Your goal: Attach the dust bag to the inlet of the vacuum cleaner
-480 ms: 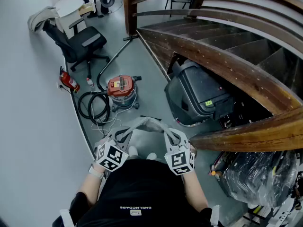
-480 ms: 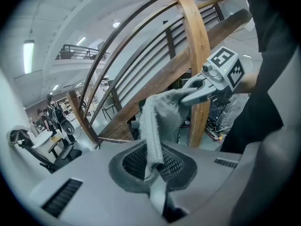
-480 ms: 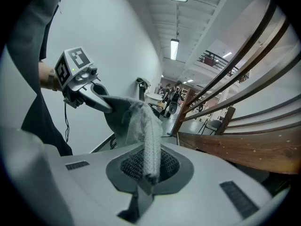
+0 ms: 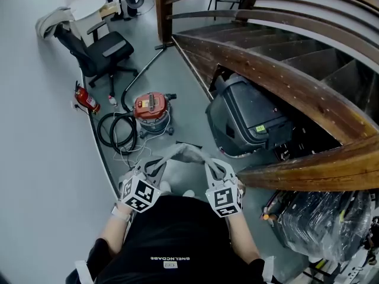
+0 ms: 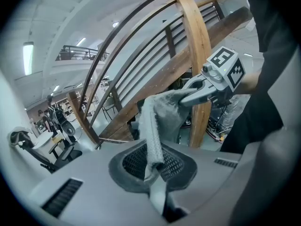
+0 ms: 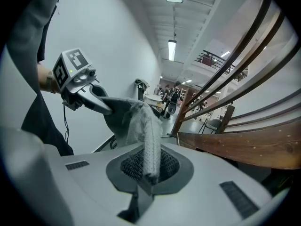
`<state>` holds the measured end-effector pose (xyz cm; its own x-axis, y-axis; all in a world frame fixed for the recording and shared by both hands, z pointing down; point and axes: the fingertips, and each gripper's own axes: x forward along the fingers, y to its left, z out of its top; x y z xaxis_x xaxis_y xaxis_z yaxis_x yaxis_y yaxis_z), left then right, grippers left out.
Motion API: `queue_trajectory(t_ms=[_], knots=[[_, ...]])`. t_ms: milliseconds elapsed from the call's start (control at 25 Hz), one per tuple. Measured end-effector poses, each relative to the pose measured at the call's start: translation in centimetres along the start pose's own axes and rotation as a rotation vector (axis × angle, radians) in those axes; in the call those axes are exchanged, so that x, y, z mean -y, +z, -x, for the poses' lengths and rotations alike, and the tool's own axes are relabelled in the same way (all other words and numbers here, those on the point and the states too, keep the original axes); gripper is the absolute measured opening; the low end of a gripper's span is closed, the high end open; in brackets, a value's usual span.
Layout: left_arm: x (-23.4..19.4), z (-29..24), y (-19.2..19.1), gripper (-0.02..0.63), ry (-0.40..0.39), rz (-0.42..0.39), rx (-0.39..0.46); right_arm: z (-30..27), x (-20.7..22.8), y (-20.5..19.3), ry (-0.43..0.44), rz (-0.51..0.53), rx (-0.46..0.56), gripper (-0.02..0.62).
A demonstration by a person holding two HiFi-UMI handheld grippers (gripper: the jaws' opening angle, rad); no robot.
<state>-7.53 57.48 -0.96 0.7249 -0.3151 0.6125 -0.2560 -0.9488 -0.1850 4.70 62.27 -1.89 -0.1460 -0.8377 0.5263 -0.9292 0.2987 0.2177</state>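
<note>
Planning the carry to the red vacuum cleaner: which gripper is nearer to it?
Left. The left gripper sits almost straight below the vacuum cleaner in the head view; the right gripper is farther off, to its lower right. Both hold the dust bag.

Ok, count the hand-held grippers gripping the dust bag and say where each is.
2. The left hand-held gripper is shut on the left end of the dust bag, the right hand-held gripper on its right end. Neither is hidden.
</note>
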Motion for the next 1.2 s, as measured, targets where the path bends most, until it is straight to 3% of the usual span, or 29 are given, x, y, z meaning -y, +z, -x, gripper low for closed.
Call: queue_trajectory(t_ms=[720,960,1200], knots=[[2.0,-3.3,0.4,0.021,0.022,0.023,-0.048,-0.5,2.3,-2.7,0.056,0.006,-0.005,0.034],[-1.2,-5.2,-0.7,0.023,0.014,0.047,-0.050,-4.0,2.8,-1.7,0.073,0.016,-0.029,0.034],[-8.2,-8.2,-1.2,0.021,-0.011,0.044,-0.039,-10.5,4.8,0.9,0.060,0.019,-0.050,0.035]])
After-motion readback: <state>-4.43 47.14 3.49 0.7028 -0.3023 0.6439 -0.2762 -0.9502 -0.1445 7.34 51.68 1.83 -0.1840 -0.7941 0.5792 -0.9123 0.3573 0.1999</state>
